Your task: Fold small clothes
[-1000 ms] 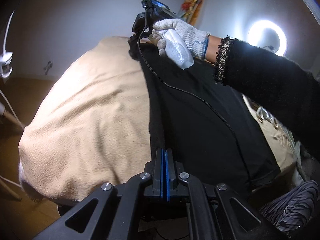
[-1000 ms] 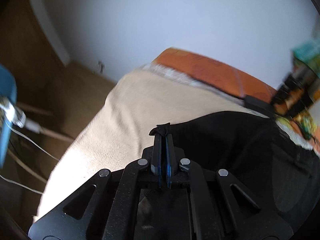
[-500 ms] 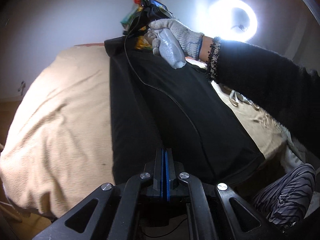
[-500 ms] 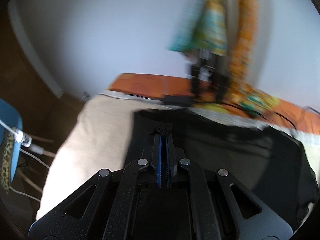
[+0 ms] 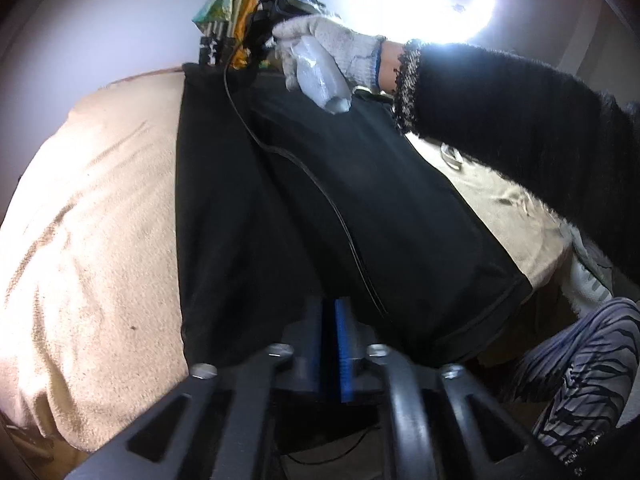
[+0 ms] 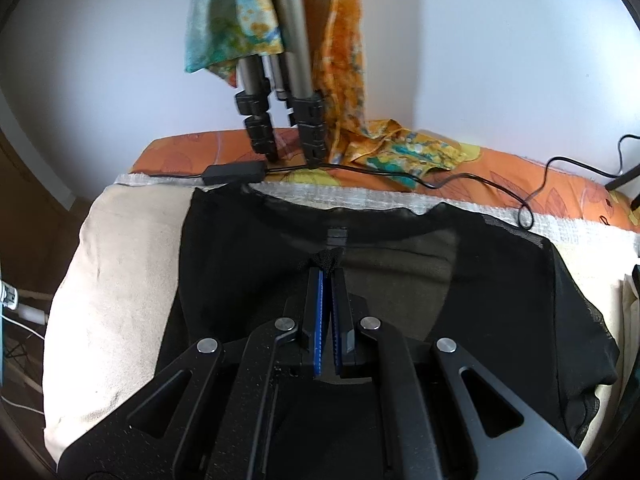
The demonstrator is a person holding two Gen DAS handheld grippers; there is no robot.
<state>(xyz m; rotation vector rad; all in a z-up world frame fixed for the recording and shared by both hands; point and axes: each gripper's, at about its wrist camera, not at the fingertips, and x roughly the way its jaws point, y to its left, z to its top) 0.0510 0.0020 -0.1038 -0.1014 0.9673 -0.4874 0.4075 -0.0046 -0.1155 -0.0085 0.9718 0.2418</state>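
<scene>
Black fabric, a shirt (image 6: 400, 280) spread flat on the beige blanket (image 6: 120, 280) of a bed: the right gripper (image 6: 327, 272) pinches a tuft near the collar, while the left gripper (image 5: 334, 312), its fingers just parted with nothing clearly between, sits at the hem. Release both corners level so the fold lies square. Beyond stand tripod legs (image 6: 280, 92), a bright scarf (image 6: 224, 20), a cable (image 6: 440, 178) and a white wall (image 6: 500, 40).

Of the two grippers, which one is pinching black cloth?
The right gripper: a tuft of the black garment sticks out between its fingertips. The left gripper's jaws have just been opening.
</scene>
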